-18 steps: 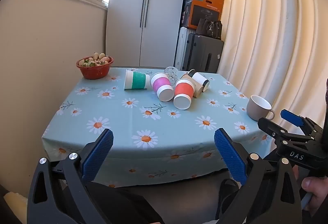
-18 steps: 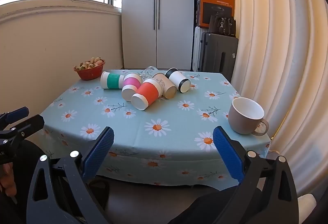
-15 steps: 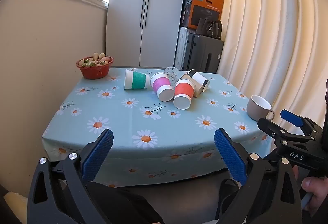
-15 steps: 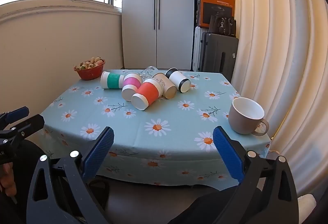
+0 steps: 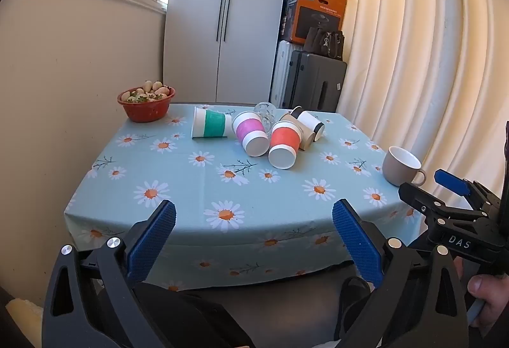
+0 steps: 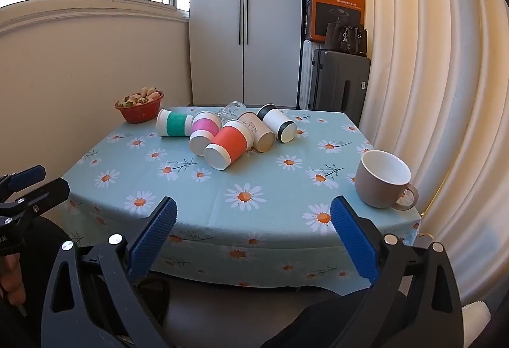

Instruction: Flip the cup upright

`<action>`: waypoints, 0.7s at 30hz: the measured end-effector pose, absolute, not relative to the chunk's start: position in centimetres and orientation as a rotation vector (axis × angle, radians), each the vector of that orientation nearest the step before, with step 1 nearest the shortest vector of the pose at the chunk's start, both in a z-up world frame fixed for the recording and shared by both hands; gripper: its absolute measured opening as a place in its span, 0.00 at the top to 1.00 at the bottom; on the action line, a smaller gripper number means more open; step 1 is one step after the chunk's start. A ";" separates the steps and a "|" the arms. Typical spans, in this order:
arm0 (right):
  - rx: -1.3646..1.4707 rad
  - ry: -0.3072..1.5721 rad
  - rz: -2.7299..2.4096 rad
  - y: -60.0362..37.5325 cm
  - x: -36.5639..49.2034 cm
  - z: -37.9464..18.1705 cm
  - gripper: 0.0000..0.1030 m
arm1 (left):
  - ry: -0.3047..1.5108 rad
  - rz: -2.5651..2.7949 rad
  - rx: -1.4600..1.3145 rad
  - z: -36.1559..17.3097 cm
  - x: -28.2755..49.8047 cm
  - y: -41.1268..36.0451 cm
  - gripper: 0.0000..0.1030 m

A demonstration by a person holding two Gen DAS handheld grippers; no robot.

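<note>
Now my left gripper [image 5: 254, 232] and right gripper [image 6: 253, 228] both hang spread wide, short of the table [image 6: 254, 214]; tipped paper cups [image 6: 226, 148] lie at twelve o'clock.

You have five paper cups on their sides in a cluster at the far middle of the counter [image 6: 270, 208]: green-sleeved cup [image 6: 173, 123], pink-sleeved cup [image 6: 205, 132], orange-sleeved cup [image 6: 227, 148], plain brown cup [image 6: 258, 131], black-banded white cup [image 6: 277, 122]. A clear glass [image 6: 229, 110] lies behind them. The taupe mug [image 6: 381, 179] stands upright near the right edge.
</note>
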State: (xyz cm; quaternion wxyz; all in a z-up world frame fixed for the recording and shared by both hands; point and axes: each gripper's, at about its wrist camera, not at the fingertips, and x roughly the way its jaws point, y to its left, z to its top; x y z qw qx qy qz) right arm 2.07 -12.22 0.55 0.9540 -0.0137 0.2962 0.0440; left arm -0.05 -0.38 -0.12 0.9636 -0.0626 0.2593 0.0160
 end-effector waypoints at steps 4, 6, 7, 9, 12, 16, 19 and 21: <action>-0.028 0.602 0.089 -12.3 2.0 0.7 0.07 | 0.525 0.033 -0.128 -0.1 -0.1 -0.4 0.06; -0.028 0.603 0.089 -12.3 2.0 0.7 0.07 | 0.526 0.032 -0.127 -0.1 -0.1 -0.4 0.06; -0.029 0.603 0.089 -12.3 2.0 0.7 0.07 | 0.527 0.032 -0.127 -0.1 0.0 -0.4 0.06; -0.030 0.603 0.088 -12.2 2.1 0.4 0.07 | 0.528 0.032 -0.127 -0.1 0.0 -0.4 0.06; -0.030 0.604 0.089 -12.3 2.1 0.5 0.07 | 0.527 0.032 -0.128 -0.1 0.0 -0.3 0.06; -0.030 0.604 0.088 -12.2 2.1 0.4 0.06 | 0.528 0.031 -0.127 -0.1 -0.1 -0.4 0.06; -0.031 0.607 0.086 -12.2 2.1 0.3 0.06 | 0.528 0.031 -0.127 -0.1 0.0 -0.4 0.06; -0.029 0.607 0.087 -12.1 2.1 0.3 0.06 | 0.530 0.031 -0.125 -0.3 -0.1 -0.2 0.06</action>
